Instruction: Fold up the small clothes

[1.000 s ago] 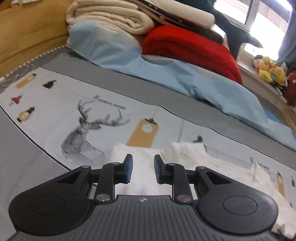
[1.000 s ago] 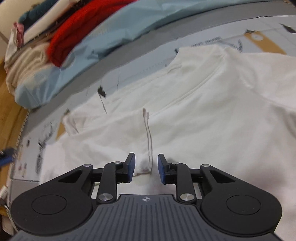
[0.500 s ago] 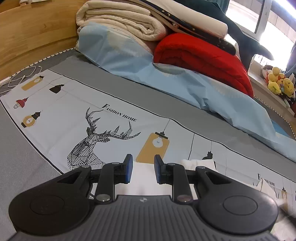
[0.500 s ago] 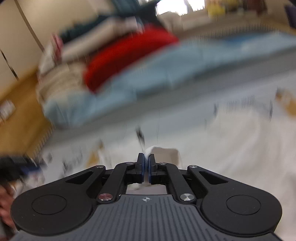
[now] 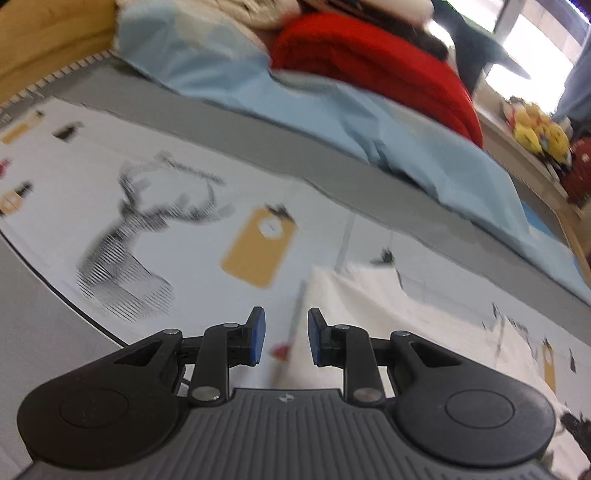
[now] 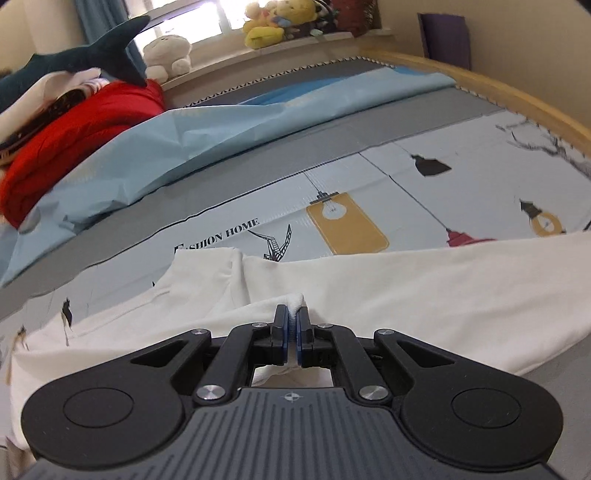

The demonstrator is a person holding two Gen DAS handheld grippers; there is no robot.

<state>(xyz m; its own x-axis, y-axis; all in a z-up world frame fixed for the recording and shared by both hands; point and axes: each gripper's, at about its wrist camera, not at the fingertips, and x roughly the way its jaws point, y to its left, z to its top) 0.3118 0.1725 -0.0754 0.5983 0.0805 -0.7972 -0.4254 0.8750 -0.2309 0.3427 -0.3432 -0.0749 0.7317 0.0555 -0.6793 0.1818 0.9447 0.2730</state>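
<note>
Right tool (image 6: 291, 325) has just closed: a second back its jaws stood apart over a seam in the white garment (image 6: 424, 280); now the blue pads are pinched together with a wad of white cloth squeezed between them. So the grasp is made. The cloth it holds is lifted off the printed mat (image 6: 406, 177) and draped toward the camera, and the view has swung from looking down on the fabric to looking across the bed at the windowsill, so the tool has come up and turned with the cloth in tow. My read: first fold is under way, edge picked and being carried over the rest of the garment.

Left tool (image 5: 282, 338) is unchanged in opening: jaws partly apart, nothing between the pads. It has shifted though; frame is motion-blurred. A corner of the white garment (image 5: 369, 295) lies on the mat just beyond and right of its right finger, no contact that I can see. A small red mark shows on the mat between the jaws; can't tell what it is.

Relative to the yellow lamp print (image 6: 347, 225): garment lies just on the near side of it, spread wide to both sides, one flap (image 6: 207, 273) reaching up left of it beside the lettering.

Containers: none in either view. No basket, bin or drawer. Only the bed, with a light blue sheet (image 6: 177, 140) and red blanket (image 6: 74, 129) piled well beyond the lamp print, plush toys (image 6: 277, 22) on the sill behind.

Risk as I judge it: the grip is on a bunched wad, so the fold line may come out skewed unless the left tool pins the far corner.
</note>
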